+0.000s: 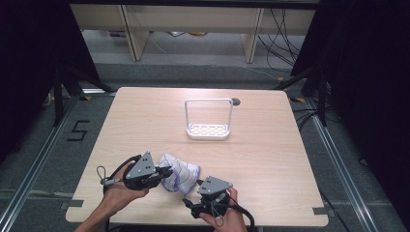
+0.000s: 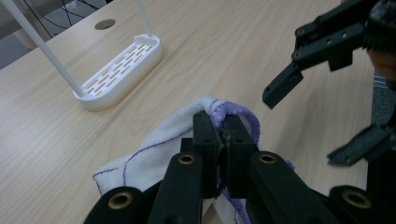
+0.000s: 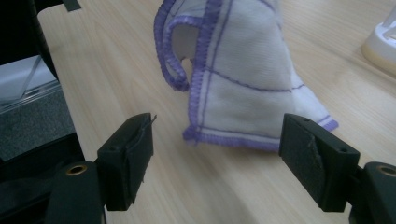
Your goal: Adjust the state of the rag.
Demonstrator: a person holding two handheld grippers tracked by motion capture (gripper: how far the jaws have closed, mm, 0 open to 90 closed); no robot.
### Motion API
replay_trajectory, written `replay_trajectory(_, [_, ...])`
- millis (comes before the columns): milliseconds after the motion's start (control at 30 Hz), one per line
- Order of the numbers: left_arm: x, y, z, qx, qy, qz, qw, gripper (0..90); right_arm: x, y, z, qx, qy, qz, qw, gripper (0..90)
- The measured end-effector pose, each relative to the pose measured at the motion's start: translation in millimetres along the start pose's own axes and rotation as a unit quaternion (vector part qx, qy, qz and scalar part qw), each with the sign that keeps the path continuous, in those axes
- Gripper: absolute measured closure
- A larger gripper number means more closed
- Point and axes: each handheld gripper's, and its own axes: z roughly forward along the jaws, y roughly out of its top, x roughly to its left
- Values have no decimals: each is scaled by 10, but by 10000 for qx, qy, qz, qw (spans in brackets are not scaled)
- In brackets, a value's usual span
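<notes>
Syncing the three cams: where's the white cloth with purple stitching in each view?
High view: cloth near the table's front edge, between the left gripper and the right gripper.
Left gripper view: bottom centre, its purple edge pinched in the shut jaws.
Right gripper view: top centre, beyond the open jaws, lower hem on the table.
Shared landmark: white slotted rack, top left and at the right edge.

white cloth [image 1: 180, 173] (purple-edged) lifted, bunched

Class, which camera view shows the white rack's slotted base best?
The left gripper view: the rack lies near, its slots plain. The high view shows it whole but small; the right gripper view catches just an edge.
</notes>
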Motion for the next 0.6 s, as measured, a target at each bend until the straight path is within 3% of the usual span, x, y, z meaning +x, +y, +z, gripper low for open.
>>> replay_trajectory(133, [10,17,-9,-2,-19,0,10000,855,79,36,144,41,-129,-104,9999,327])
replay_trajectory(200, [13,16,-18,15,-30,-17,10000,855,70,49,240,198,-416,-346,9983,524])
replay_trajectory(233, [18,14,-23,6,-41,-14,10000,855,55,51,245,226,-492,-360,9979,586])
replay_trajectory(267, [18,14,-23,6,-41,-14,10000,855,55,51,245,226,-492,-360,9979,586])
replay_trajectory(300, [29,11,-34,17,-23,9,10000,855,29,56,232,247,-514,-321,9979,668])
replay_trajectory(333, [39,7,-43,-9,-25,-28,10000,856,-4,64,206,235,-462,-346,9981,747])
replay_trajectory(433, [73,7,-95,-40,13,-53,10000,859,-112,113,53,20,-373,-448,9983,874])
replay_trajectory(500, [69,41,-152,-119,-32,-72,9999,861,-207,215,-135,-89,-421,-554,9975,889])
replay_trajectory(600, [55,82,-202,-155,-16,-32,9999,862,-252,301,-255,-170,-411,-663,9968,891])
